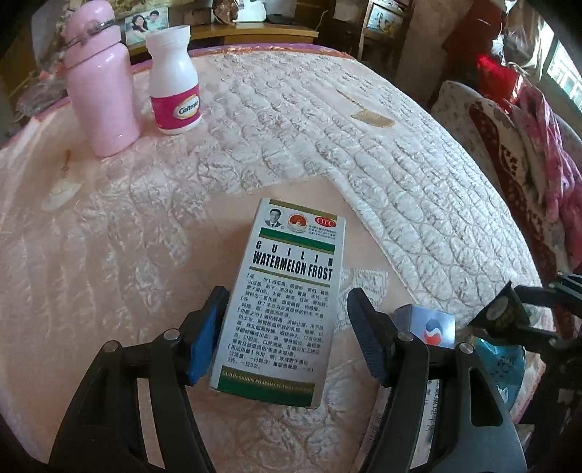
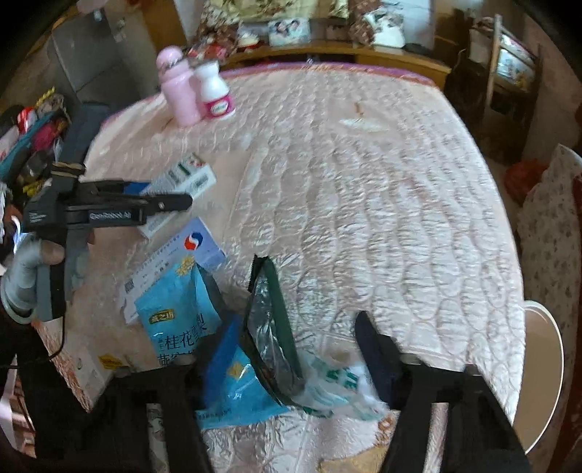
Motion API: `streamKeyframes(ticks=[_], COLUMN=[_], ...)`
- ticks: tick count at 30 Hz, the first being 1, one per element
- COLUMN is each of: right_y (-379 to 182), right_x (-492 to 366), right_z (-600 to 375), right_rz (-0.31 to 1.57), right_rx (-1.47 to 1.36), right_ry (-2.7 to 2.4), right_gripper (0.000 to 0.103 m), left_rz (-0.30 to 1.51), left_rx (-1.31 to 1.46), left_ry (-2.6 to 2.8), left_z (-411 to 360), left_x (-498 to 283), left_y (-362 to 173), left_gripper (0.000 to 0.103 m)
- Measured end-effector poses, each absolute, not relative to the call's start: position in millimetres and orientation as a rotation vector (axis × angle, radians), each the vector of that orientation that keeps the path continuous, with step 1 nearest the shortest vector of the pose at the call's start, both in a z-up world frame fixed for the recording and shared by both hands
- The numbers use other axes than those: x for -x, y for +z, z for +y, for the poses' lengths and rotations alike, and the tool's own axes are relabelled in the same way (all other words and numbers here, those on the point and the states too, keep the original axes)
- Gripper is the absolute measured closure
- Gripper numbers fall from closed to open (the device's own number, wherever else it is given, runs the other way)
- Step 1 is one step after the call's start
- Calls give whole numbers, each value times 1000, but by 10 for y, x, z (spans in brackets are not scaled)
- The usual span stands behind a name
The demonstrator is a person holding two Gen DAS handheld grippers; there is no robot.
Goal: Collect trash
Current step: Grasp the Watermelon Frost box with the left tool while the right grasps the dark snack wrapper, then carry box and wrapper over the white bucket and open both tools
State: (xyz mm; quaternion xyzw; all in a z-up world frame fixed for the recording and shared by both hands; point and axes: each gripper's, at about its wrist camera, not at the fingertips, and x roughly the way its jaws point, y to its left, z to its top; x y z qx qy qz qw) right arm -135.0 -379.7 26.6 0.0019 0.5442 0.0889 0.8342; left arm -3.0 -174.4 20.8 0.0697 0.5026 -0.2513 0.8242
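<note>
The work surface is a bed (image 1: 363, 152) covered with a quilted pink-and-white spread.

Left hand-held gripper (image 1: 283, 324): the fingers are spread and straddle a white-and-green medicine box (image 1: 283, 291) that lies flat on the bed. The left blue pad (image 1: 203, 334) sits at or against the box's long edge; the right pad (image 1: 367, 338) stands apart from the opposite edge with a visible gap. The box is not pinched.

Right hand-held gripper (image 2: 291, 349): the fingers are spread around a pile of trash near the front edge of the bed. Between them lie a dark foil wrapper (image 2: 269, 327), standing partly upright, and a crumpled white-and-green wrapper (image 2: 338, 382). The picture is blurred; contact between the pads and the wrappers cannot be determined.

Just left of the pile lies a blue packet (image 2: 182, 309), overlapping a white-and-blue carton (image 2: 196, 243). That carton lies just beside the medicine box.

At the far left corner of the bed stand a pink bottle (image 1: 98, 83) and a white pill bottle (image 1: 174, 80), upright, side by side, well apart from the trash.

The centre and right of the bed are open quilt. A wooden shelf (image 1: 254, 34) runs along the far edge.
</note>
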Motion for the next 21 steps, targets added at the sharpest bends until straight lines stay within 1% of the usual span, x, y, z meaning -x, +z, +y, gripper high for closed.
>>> streamKeyframes(ticks=[2, 3, 4, 5, 6, 9, 13, 18, 21], right_y=[222, 216, 238, 264, 312, 491, 733, 952, 1059], right_x=[1323, 1323, 1334, 1357, 1386, 1473, 1572, 1763, 1941], right_z=[-3790, -3790, -3793, -3797, -3807, -3871, -3962, -4169, -4369], right_rz=[1159, 1152, 1138, 1124, 1104, 1053, 988, 926, 894], right_rx=[-18, -25, -26, -25, -27, -38, -50, -53, -64], right_ry=[213, 223, 223, 224, 230, 235, 230, 204, 174], right_gripper=[71, 80, 81, 82, 87, 88, 88, 88, 88], left_rz=[1061, 1060, 1059, 1068, 1072, 1044, 991, 959, 942], left_rx=[-168, -176, -183, -172, -151, -106, -65, -70, -84], left_ry=[-522, -514, -506, -510, -515, -506, -519, -562, -601], left_z=[-1759, -1764, -1771, -1757, -1733, -1645, -1615, -1879, -2185], left_x=[59, 76, 98, 111, 123, 205, 351, 541, 674], left_y=[200, 201, 211, 222, 242, 399, 736, 1068, 1206], left_gripper=[38, 48, 52, 52, 52, 52, 52, 52, 52])
